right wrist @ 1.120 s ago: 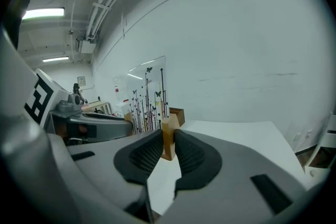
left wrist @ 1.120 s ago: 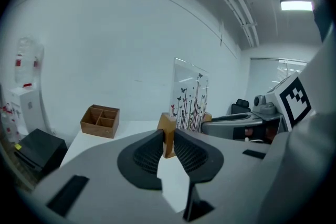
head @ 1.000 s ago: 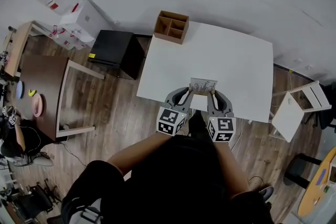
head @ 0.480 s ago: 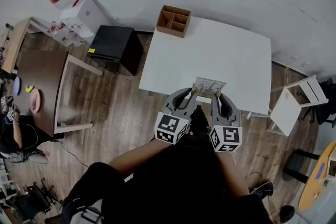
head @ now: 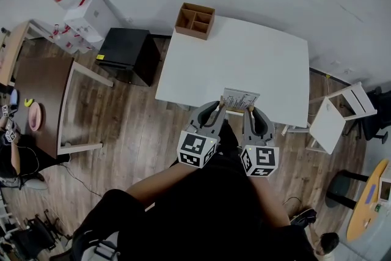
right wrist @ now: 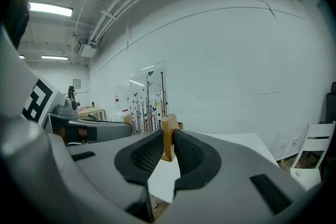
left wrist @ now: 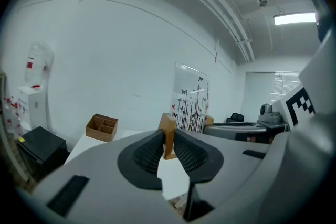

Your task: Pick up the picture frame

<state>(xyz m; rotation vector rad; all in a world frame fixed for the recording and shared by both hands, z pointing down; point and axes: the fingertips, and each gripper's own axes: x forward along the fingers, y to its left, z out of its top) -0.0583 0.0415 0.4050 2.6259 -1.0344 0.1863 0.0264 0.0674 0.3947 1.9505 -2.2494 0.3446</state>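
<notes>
Left tongs (head: 219,107) and right tongs (head: 249,109) each pinch an end of the picture frame (head: 239,98) at the table's (head: 256,58) 6 o'clock edge; tabletop's bare up to the wooden box (head: 195,20) at 11.

**Head view:** high overhead, facing steeply down, distant; takes in the whole white table (head: 244,64).
**Left gripper view:** low, close behind its own jaws, facing across the table to the wall (left wrist: 105,60).
**Right gripper view:** likewise, from the opposite end.
**Shared:** picture frame (head: 240,98), all three views; wooden compartment box (head: 195,20), head and left gripper views.
</notes>
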